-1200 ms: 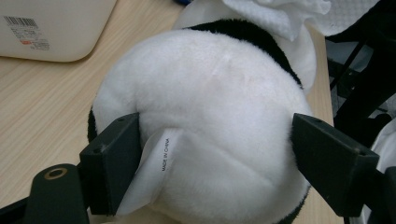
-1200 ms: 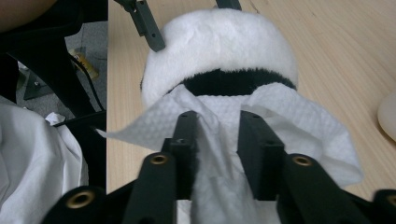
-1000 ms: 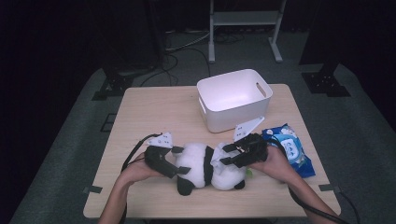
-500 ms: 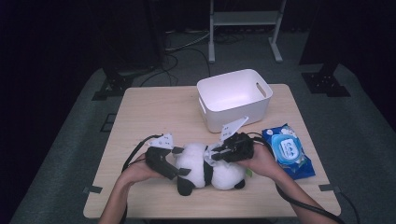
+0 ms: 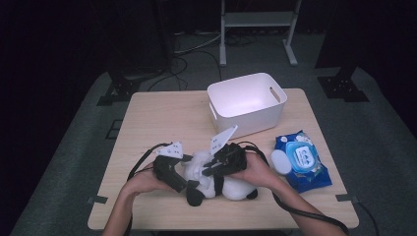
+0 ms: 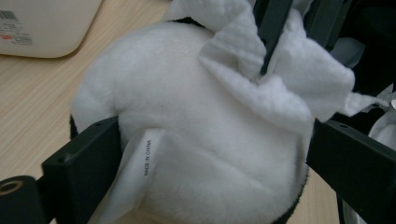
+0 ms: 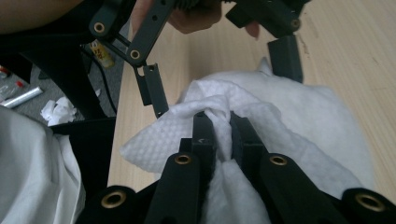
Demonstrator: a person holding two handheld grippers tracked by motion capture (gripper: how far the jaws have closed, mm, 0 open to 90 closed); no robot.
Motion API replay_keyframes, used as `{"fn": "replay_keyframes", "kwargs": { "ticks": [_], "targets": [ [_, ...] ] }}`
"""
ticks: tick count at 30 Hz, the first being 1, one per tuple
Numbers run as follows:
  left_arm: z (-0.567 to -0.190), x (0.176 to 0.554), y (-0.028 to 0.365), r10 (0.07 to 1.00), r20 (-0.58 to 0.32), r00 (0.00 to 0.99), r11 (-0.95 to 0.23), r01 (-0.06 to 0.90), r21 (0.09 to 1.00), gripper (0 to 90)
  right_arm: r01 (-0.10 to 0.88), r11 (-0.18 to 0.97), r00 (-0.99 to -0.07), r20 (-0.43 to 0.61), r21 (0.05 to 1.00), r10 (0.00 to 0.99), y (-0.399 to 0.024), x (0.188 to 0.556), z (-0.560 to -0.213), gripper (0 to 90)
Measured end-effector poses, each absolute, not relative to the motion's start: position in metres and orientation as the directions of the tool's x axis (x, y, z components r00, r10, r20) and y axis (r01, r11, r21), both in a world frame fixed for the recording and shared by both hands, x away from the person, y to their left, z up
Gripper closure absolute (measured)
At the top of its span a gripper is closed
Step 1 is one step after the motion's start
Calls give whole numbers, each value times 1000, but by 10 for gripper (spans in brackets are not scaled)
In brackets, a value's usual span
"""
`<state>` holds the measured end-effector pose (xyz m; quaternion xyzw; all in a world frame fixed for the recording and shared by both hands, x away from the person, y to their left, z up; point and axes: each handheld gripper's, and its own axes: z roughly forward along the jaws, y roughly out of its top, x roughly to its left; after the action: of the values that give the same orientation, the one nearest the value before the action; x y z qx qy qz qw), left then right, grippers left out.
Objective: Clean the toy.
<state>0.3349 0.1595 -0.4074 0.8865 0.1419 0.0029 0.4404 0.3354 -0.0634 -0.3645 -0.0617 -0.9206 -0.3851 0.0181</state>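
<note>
Plush panda (image 5: 216, 179) lies at the six o'clock edge of the wooden table (image 5: 162, 118), white belly up, black limbs poking out below. Left gripper (image 5: 183, 169) straddles the toy from nine o'clock; in the left gripper view its jaws stand wide on either side of the white body (image 6: 196, 154), which carries a sewn-in label (printed "MADE IN CHINA"), and they have just been opening; whether the pads still press the fur I cannot tell. Right gripper (image 5: 209, 169) comes in from three o'clock, its jaws pinched narrow on a white wet wipe (image 7: 212, 114) bunched between them and pressed against the panda; those jaws have just been closing on the cloth. White plastic bin (image 5: 246, 103) stands toward twelve o'clock, well apart from the toy. Blue pack of wet wipes (image 5: 302, 160) lies at three o'clock, just beside the person's right hand (image 5: 258, 169).
</note>
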Motion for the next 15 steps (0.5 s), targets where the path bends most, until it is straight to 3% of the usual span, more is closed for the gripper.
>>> {"fn": "replay_keyframes", "kwargs": {
  "ticks": [15],
  "targets": [
    [-408,336,158,268,-112,957,-582,254,773,35,145,742,-988,57,655,143,-125,313,-366,821]
  ]
}}
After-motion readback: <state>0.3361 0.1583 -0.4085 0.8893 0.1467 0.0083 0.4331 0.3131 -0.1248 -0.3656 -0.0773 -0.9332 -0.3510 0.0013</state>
